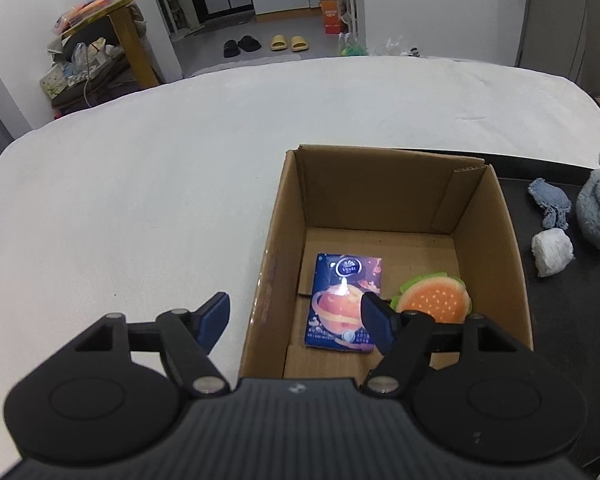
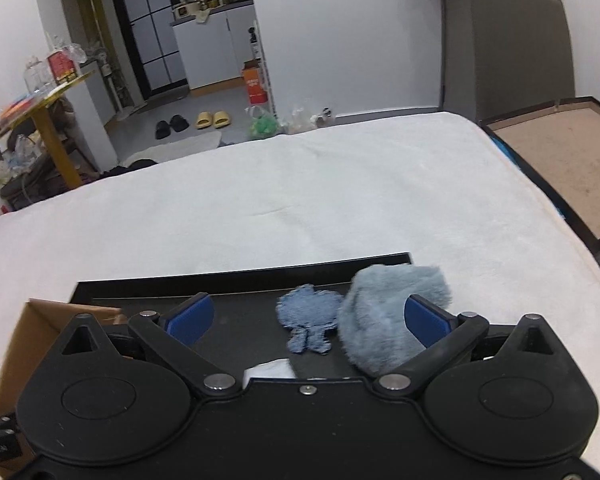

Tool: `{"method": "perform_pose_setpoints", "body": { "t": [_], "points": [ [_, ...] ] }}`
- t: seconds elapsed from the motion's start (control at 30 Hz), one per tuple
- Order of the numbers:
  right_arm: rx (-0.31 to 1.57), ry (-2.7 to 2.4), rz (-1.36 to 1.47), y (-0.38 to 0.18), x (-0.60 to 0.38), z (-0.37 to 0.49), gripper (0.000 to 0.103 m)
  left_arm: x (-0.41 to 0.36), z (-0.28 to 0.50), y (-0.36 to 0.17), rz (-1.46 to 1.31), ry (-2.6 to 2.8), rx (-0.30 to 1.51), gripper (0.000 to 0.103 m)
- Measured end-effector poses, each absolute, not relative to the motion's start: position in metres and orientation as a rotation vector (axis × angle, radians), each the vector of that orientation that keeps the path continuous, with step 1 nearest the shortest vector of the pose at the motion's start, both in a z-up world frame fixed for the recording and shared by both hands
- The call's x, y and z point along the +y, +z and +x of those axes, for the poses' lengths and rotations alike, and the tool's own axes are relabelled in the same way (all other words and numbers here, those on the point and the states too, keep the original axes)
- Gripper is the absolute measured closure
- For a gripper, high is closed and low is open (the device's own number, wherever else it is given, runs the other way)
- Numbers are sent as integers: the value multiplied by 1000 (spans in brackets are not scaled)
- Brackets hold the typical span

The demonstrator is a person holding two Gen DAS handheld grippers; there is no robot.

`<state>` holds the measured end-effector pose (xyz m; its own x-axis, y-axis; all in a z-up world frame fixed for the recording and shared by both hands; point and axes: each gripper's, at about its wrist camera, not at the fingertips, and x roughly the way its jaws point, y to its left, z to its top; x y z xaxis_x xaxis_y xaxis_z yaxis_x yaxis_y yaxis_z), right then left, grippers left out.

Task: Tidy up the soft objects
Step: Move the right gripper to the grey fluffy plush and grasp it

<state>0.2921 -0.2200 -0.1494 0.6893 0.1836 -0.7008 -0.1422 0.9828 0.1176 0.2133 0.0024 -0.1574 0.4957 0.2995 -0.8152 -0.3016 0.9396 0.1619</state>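
Left gripper [image 1: 296, 322]: jaws apart, nothing between the blue pads. It hangs over the near left wall of the open brown cardboard box [image 1: 488, 216], low centre of frame; one pad sits outside that wall over the white cloth-covered surface [image 1: 140, 184], the other over the box interior. On the box floor lie a dark blue tissue packet with an orange planet print [image 1: 342, 292] and, just to its right, a soft orange burger-shaped toy with a green frill [image 1: 434, 298]. The far half of the box floor is bare. The cloth spreads wide and unobstructed to the left and top of the frame.

Right gripper [image 2: 306, 320]: jaws spread wide, gripping nothing. The right pad overlaps the fluffy grey-blue plush piece [image 2: 380, 312] in the picture; contact cannot be told. Just left of the plush lies a flat blue denim cut-out [image 2: 310, 320], and a crumpled white wad [image 2: 270, 370] shows at the gripper body's edge. All three rest on a black rimmed tray [image 2: 240, 272], whose left part is bare. The box corner sits at lower left, against the tray.
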Motion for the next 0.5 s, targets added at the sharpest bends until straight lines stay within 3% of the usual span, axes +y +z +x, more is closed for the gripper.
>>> {"method": "perform_pose_setpoints", "body": {
  "t": [0.5],
  "points": [
    [844,68,40,-180,-253,320,0,-6,227,-168,-10,438,1034,31]
  ]
}}
